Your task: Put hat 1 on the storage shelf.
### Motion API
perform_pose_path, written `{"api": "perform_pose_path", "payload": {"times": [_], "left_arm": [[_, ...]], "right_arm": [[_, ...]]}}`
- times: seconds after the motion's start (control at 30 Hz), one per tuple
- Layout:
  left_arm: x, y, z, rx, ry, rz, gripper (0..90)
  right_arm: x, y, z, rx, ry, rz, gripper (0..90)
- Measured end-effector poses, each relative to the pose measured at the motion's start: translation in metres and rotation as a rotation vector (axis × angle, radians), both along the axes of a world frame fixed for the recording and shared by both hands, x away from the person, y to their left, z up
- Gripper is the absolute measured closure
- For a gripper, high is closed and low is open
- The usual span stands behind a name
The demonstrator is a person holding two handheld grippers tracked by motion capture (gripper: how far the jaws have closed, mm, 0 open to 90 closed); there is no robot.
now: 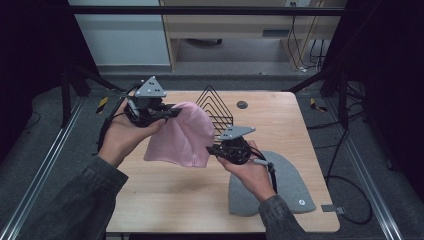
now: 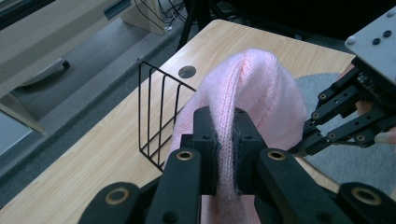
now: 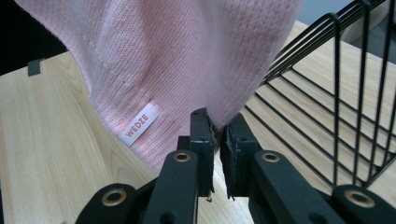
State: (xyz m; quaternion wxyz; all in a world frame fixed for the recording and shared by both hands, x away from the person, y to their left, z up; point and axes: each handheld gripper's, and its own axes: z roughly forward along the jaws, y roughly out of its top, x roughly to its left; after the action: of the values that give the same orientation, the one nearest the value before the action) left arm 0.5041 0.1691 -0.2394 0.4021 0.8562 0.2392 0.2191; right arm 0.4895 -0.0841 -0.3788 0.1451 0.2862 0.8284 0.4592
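The pink knit hat is soft and fuzzy, with a small white tag that says WEDZE. It hangs up off the wooden table, pinched at two edges, just beside a black wire rack.

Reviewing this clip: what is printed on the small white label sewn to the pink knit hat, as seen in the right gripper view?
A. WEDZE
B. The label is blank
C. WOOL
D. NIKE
A: in the right gripper view the white label on the pink knit hat reads WEDZE, just left of where the right gripper pinches the hat's edge.
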Motion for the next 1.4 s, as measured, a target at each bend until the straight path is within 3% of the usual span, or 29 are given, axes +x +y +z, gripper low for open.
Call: {"api": "perform_pose_path", "payload": {"times": [0.33,0.67,0.83,1.03,1.07,1.27,1.4], "left_arm": [[0.008,-0.001,0.004,-0.038,-0.008,0.016,82.1],[0.03,-0.003,0.016,-0.074,-0.01,0.02,81.9],[0.046,-0.008,0.032,-0.11,-0.031,0.022,81.9],[0.062,-0.011,0.04,-0.137,-0.041,0.034,81.8],[0.069,-0.012,0.042,-0.161,-0.044,0.04,81.8],[0.091,-0.019,0.044,-0.203,-0.049,0.052,81.8],[0.101,-0.023,0.042,-0.205,-0.048,0.053,81.7]], "right_arm": [[0.005,-0.009,0.017,-0.021,-0.01,-0.007,84.2],[0.019,-0.019,0.042,-0.044,-0.011,-0.005,84.4],[0.036,-0.028,0.066,-0.041,-0.021,-0.012,84.6],[0.053,-0.032,0.083,-0.041,-0.036,-0.022,84.6],[0.061,-0.033,0.089,-0.041,-0.042,-0.029,84.6],[0.084,-0.038,0.1,-0.045,-0.052,-0.06,84.6],[0.095,-0.043,0.101,-0.037,-0.051,-0.085,84.5]]}}
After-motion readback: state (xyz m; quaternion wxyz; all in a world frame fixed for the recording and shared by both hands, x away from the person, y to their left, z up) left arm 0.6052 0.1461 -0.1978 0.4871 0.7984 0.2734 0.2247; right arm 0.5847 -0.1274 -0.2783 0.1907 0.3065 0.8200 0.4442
